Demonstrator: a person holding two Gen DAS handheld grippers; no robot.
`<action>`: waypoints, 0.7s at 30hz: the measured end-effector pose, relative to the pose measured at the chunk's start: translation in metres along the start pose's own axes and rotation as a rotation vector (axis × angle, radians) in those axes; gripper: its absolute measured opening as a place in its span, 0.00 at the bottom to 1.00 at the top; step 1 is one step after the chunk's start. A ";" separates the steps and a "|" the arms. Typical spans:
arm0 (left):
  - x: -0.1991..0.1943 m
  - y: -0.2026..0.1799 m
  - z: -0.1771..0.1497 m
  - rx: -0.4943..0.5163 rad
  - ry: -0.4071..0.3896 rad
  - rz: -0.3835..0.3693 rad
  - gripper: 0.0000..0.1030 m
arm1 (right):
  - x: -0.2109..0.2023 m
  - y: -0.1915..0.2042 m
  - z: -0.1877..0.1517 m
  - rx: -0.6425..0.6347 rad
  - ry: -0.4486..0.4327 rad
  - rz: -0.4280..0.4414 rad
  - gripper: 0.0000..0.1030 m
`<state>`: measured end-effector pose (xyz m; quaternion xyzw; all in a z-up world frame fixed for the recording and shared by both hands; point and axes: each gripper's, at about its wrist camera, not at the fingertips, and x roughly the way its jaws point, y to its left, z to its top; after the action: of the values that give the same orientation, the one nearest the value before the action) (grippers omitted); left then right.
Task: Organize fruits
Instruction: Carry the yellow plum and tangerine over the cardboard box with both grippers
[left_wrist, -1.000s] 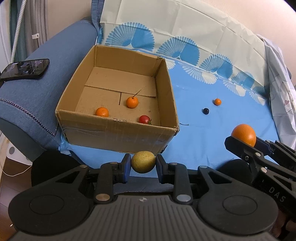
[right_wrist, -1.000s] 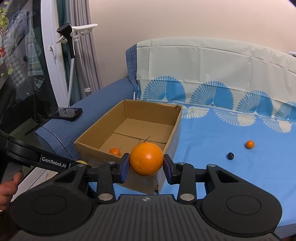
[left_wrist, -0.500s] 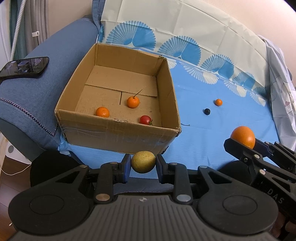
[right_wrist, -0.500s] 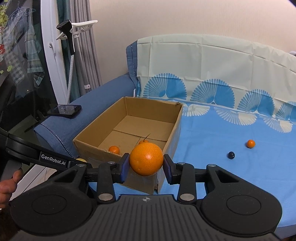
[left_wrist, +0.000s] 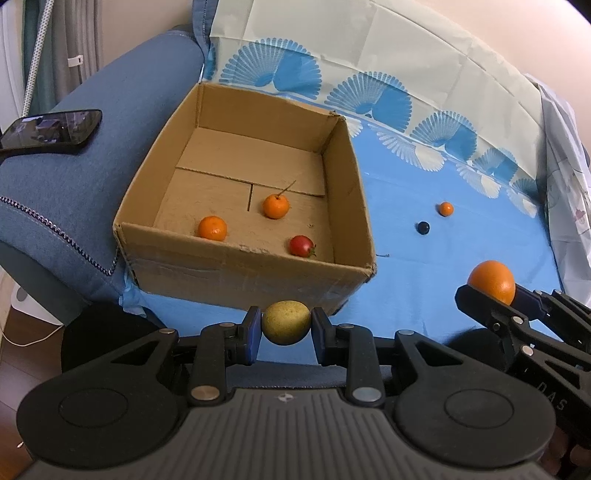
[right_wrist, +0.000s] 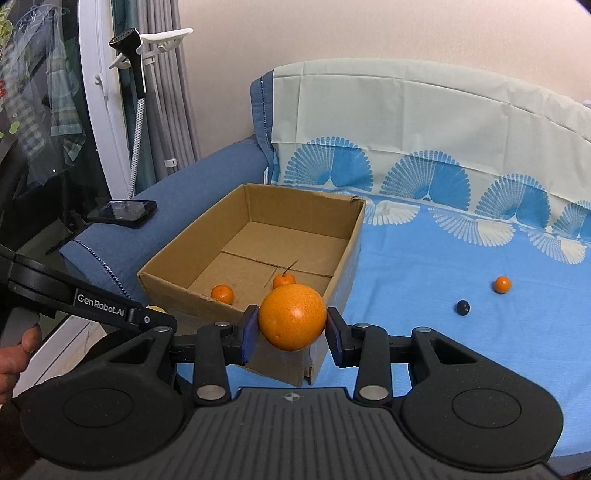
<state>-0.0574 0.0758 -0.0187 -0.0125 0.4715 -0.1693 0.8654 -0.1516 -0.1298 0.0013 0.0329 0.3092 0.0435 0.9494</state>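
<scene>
A: What lies beyond your fingers?
B: The open brown cardboard box (left_wrist: 236, 266), its near rim just ahead; bare blue patterned cloth (left_wrist: 424, 266) to the right.
A: Your grips?
B: Your left gripper (left_wrist: 286, 326) pinches a round yellow-green fruit (left_wrist: 286, 322); your right gripper (right_wrist: 291, 328) clamps a large round orange (right_wrist: 291, 317), no long axis on either

Dark phone (left_wrist: 51, 129) flat on the blue sofa arm (left_wrist: 110, 122); white garment steamer (right_wrist: 136, 55) beside grey curtains (right_wrist: 173, 92).

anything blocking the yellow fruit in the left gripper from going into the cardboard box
Only the cardboard box's near wall stands between the yellow fruit and the inside. The left gripper must lift it over; the top is open.
</scene>
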 end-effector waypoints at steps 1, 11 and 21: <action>0.000 0.001 0.002 -0.001 -0.003 0.003 0.31 | 0.002 0.000 0.001 -0.002 -0.002 -0.003 0.39; 0.013 0.012 0.031 -0.017 -0.023 0.028 0.31 | 0.029 -0.005 0.012 0.016 0.025 0.003 0.39; 0.041 0.022 0.075 -0.039 -0.049 0.071 0.31 | 0.073 -0.004 0.026 0.000 0.051 0.028 0.39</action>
<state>0.0308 0.0736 -0.0142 -0.0165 0.4535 -0.1289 0.8817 -0.0773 -0.1272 -0.0206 0.0360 0.3329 0.0577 0.9405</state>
